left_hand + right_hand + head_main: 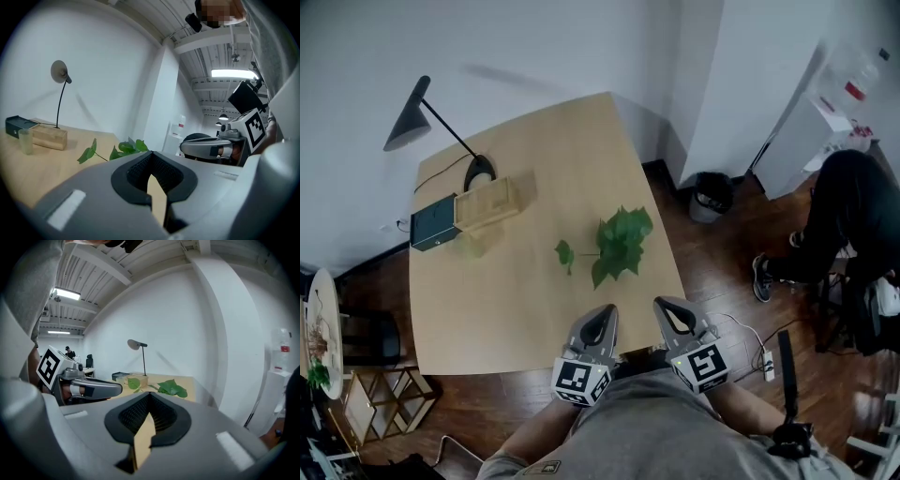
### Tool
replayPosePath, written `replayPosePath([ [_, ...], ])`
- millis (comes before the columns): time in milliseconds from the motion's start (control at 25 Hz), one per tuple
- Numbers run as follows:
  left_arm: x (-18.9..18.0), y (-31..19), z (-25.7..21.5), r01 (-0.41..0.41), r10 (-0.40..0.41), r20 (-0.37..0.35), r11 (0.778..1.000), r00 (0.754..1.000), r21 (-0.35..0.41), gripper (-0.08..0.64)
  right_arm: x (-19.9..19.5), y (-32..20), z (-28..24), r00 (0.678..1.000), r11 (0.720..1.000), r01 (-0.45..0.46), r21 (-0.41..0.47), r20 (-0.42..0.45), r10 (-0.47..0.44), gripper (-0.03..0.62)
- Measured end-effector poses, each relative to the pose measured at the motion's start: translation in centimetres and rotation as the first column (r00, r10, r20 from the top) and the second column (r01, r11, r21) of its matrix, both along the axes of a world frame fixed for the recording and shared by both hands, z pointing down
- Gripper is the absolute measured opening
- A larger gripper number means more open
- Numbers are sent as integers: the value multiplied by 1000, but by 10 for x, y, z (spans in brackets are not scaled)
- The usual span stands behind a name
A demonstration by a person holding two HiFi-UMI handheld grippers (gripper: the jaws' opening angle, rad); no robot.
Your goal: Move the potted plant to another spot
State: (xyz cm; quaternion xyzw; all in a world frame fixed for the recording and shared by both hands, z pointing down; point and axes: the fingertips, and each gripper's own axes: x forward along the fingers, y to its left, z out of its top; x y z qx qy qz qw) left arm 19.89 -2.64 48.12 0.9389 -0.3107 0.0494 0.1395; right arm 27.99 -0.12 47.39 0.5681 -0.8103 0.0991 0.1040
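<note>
Down at the near edge of the table [516, 309], both tools sit side by side, tucked in front of the person's body. The left gripper [605, 315] has its jaws pressed together with nothing in them. The right gripper [666, 310] is the same, pinched tight and empty. Neither touches anything, so this reads as the approach, with no grip made and the jaws yet to open.

Just ahead is the target, the potted plant [622, 242]. It stands toward the right side of the tabletop, and one long stem reaches left to a single leaf. The leaves cover the pot from above, so where to grab it is hard to judge. I'd expect a low reach in from the sides, under the foliage.

The path there is open tabletop, with nothing in between. Farther back on the left sit a pale cup [26, 140], a wooden box [487, 203] and a dark box [433, 223], touching each other. Behind them is a desk lamp [412, 117]. That cluster limits free spots on the far left. Beyond the table, a bin [711, 197] stands on the floor and a seated person [848, 211] is off to the right, well apart.
</note>
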Motion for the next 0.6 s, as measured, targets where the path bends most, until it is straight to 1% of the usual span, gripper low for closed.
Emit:
replayPosePath([
  [160, 9, -11, 5, 43, -43, 4, 999, 999, -18, -6, 12, -12, 7, 998, 998, 52, -32, -25, -52, 6],
  [440, 19, -25, 16, 93, -92, 31, 995, 995, -35, -6, 25, -33, 22, 995, 993, 101, -55, -15, -101, 6],
  [600, 21, -29, 32, 122, -119, 54, 991, 991, -55, -6, 30, -40, 37, 992, 989, 124, -78, -16, -126, 6],
])
